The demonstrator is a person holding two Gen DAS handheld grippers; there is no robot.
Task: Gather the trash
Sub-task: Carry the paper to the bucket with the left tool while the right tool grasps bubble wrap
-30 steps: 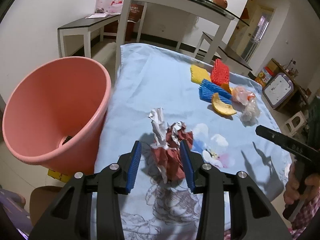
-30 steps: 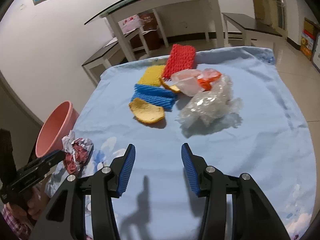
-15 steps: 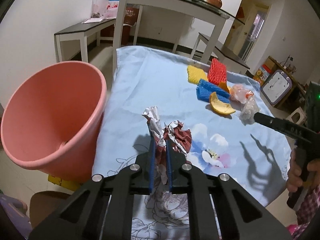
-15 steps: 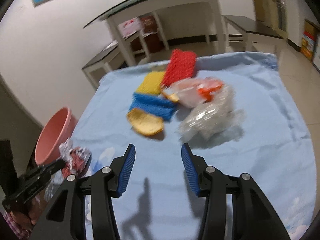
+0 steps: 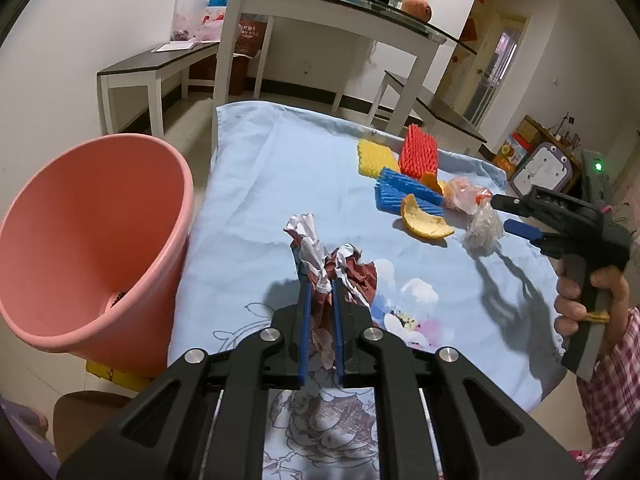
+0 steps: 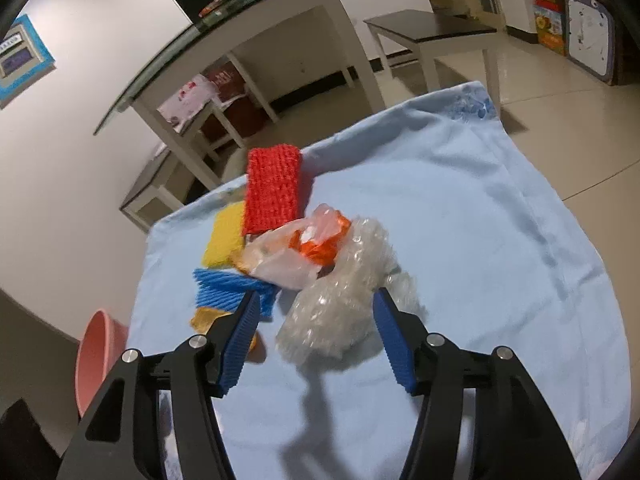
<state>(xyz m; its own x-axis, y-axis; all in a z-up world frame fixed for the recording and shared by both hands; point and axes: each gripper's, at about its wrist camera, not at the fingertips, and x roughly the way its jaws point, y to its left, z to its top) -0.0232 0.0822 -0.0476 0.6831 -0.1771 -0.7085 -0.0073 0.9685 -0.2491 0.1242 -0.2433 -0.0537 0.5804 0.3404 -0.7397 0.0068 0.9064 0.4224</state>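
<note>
My left gripper (image 5: pixel 320 286) is shut on a crumpled red-and-white paper wad (image 5: pixel 332 268) just above the blue cloth (image 5: pixel 272 184). The pink bin (image 5: pixel 88 232) stands tilted just left of it, off the table edge. My right gripper (image 6: pixel 314 300) is open, its jaws on either side of a clear bubble-wrap wad (image 6: pixel 344 300); it also shows in the left wrist view (image 5: pixel 506 216). Beyond lie a clear bag with orange scraps (image 6: pixel 304 244), blue (image 6: pixel 228 284), yellow (image 6: pixel 226 234) and red (image 6: pixel 274 190) foam nets and an orange peel (image 5: pixel 424 222).
The pink bin also shows at the lower left of the right wrist view (image 6: pixel 96 356). A glass-topped white table (image 5: pixel 332 8) and dark benches (image 5: pixel 160 64) stand behind the cloth-covered table. A small board with a face (image 5: pixel 542 170) leans at the far right.
My left gripper closed on the paper wad and lifted it slightly. My right gripper moved forward over the cloth until the bubble-wrap wad came between its open jaws.
</note>
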